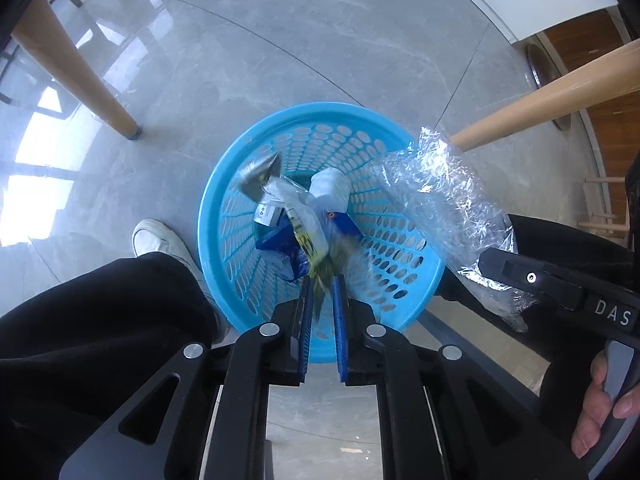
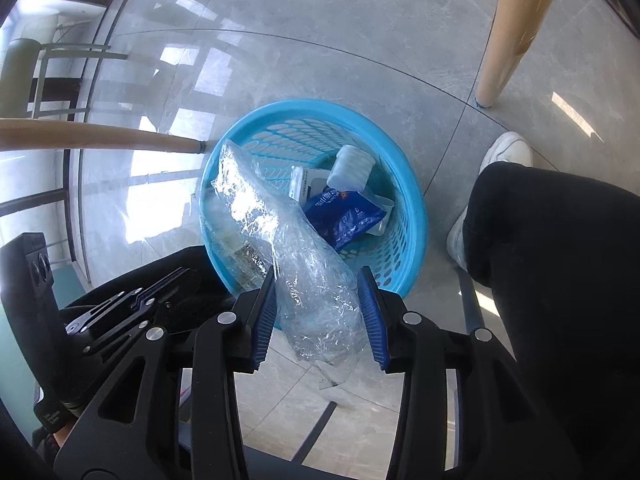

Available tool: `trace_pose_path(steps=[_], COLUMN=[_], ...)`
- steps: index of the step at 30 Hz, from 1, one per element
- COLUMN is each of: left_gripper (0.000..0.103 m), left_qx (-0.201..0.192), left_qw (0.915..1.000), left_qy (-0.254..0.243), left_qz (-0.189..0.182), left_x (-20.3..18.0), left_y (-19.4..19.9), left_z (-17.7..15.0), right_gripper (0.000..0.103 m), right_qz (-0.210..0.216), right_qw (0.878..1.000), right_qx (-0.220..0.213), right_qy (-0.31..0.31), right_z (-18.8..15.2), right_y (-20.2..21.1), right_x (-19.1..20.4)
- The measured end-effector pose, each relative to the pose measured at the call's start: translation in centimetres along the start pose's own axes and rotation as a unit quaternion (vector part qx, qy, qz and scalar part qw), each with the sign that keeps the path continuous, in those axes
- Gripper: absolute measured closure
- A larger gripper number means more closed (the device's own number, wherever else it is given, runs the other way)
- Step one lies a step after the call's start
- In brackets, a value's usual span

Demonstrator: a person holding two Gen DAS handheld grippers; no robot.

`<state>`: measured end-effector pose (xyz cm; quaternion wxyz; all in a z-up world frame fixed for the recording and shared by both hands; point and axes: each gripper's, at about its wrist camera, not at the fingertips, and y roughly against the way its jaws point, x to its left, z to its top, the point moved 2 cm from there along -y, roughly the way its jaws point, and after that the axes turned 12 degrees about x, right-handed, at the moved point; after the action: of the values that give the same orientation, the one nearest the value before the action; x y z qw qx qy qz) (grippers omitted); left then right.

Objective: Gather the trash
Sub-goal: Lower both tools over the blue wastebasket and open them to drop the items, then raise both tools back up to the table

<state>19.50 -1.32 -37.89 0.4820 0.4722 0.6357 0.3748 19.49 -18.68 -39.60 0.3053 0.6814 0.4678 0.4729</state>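
Risk of a miss: crumpled clear plastic film (image 2: 296, 264), loose between the half-open pads of the right gripper (image 2: 320, 280), overhangs the near rim of the round perforated blue plastic basket (image 1: 224, 184) and could slide outside onto the floor. Blurred green-yellow foil wrapper (image 1: 316, 252), at the tips of the barely parted left gripper (image 1: 322, 284); whether still pinched, cannot tell, though directly above the basket. Inside the basket: white tissue pack (image 2: 352, 168), blue printed pouch (image 2: 344, 216), small white carton (image 2: 304, 184).
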Motion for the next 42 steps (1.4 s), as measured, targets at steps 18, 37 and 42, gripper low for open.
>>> trace_pose_path(steps=[18, 37, 42], left_gripper=[0.007, 0.006, 0.006], left_qx=[0.008, -0.083, -0.139], left_qw=[0.9984, 0.9964, 0.9903], left_qy=[0.049, 0.011, -0.001], left_qz=[-0.028, -0.007, 0.006], left_x=[1.9, 1.8, 1.7], left_y=[0.3, 7.9, 11.3], left_z=[-0.6, -7.3, -10.5], right_gripper=[0.009, 0.009, 0.009], right_qz=[-0.013, -0.034, -0.021], right_qw=[0.999, 0.989, 0.980], right_qx=[-0.033, -0.106, -0.139], right_qy=[0.005, 0.101, 0.141], right_z=[-0.7, -9.0, -12.6], right_y=[1.7, 7.5, 10.0], right_x=[0.4, 2.1, 2.6])
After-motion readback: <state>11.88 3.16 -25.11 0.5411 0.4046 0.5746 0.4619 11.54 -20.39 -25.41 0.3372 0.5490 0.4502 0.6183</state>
